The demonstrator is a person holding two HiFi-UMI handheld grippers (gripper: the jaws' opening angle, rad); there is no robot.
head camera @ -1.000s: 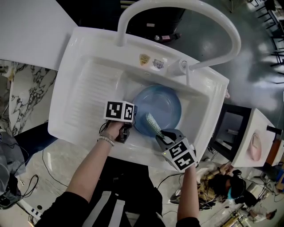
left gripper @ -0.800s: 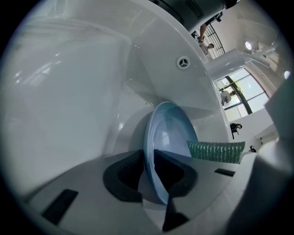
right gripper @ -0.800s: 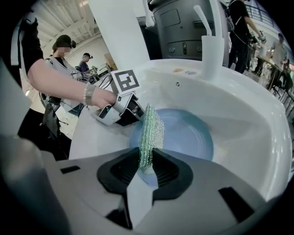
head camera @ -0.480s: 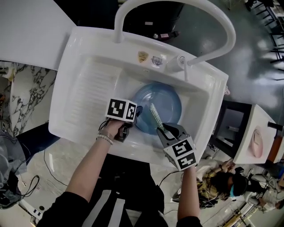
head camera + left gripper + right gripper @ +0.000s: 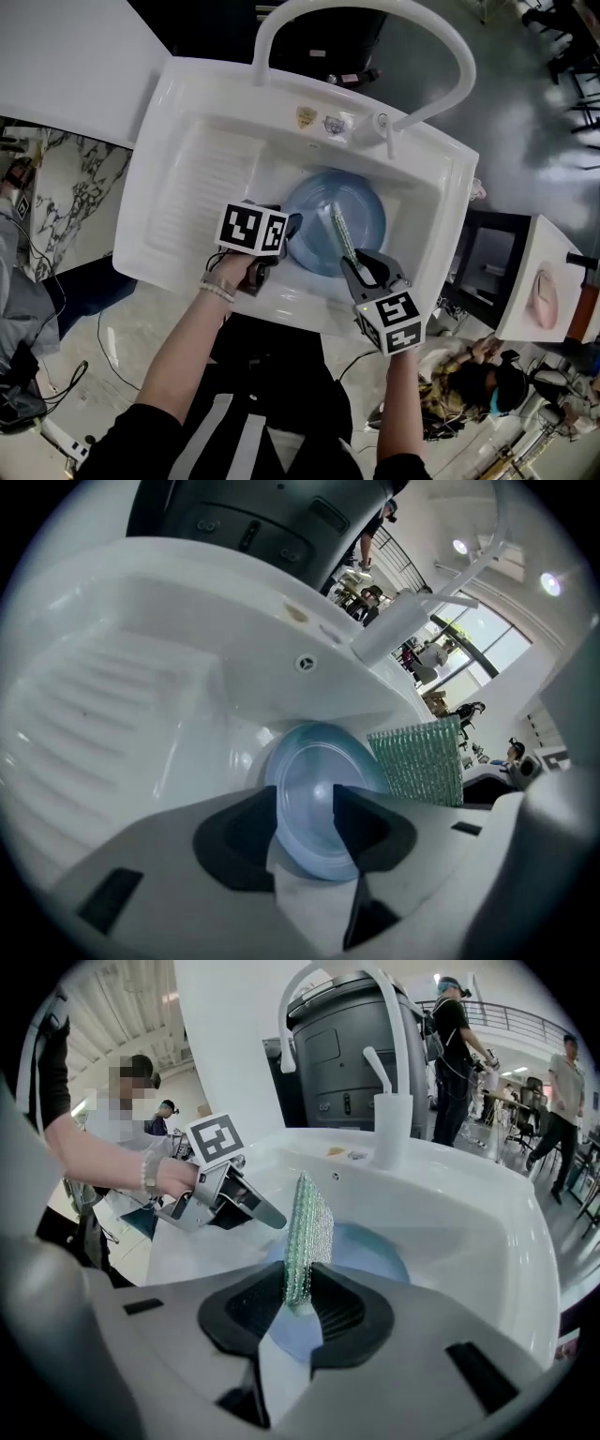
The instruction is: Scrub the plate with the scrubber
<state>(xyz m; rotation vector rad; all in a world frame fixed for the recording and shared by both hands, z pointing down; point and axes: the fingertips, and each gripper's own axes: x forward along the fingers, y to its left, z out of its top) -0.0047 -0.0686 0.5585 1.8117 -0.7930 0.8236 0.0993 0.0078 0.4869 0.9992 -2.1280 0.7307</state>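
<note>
The plate lies in the deep bowl of the white sink, below the tap. The left gripper hangs at the plate's left rim. Its jaws have just been opening and now stand wide apart. In the left gripper view the plate's near rim shows in the gap between them, with neither pad pressing on it. The right gripper is clamped on the near end of the scrubber, a thin green mesh pad. In the right gripper view the scrubber stands on edge and reaches out over the plate. Whether its far end touches the plate cannot be told.

Both grippers reach in over the sink's near wall, the left one just beside the scrubber's flat side. The bowl's right wall runs close to the plate's right rim. To the left, the ribbed draining board gives a broad flat stretch.

The plate is round, pale blue and see-through, with a shallow raised rim and a glossy face.
</note>
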